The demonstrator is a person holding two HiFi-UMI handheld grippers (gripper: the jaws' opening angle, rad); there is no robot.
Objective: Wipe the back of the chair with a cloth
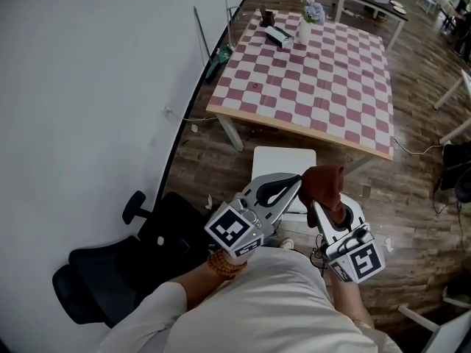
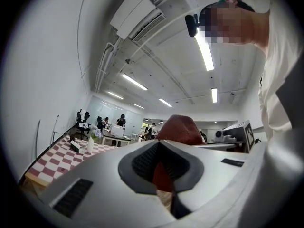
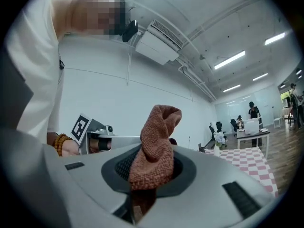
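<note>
A rust-brown cloth (image 1: 324,185) stands bunched up from my right gripper (image 1: 318,206), whose jaws are shut on it. In the right gripper view the cloth (image 3: 156,141) rises out of the gripper (image 3: 145,172) and folds over at the top. My left gripper (image 1: 296,184) is shut with nothing in it, its tip close beside the cloth. In the left gripper view the cloth (image 2: 178,129) shows just past the closed gripper (image 2: 164,172). Both grippers are held up near the person's chest. Below them on the floor stands a white chair (image 1: 283,160). A black office chair (image 1: 110,271) lies at lower left.
A table with a pink-and-white checked cloth (image 1: 316,72) stands beyond the white chair, with a box (image 1: 279,36) and a vase of flowers (image 1: 309,17) at its far end. A white wall (image 1: 81,87) runs along the left. More furniture stands at the right edge.
</note>
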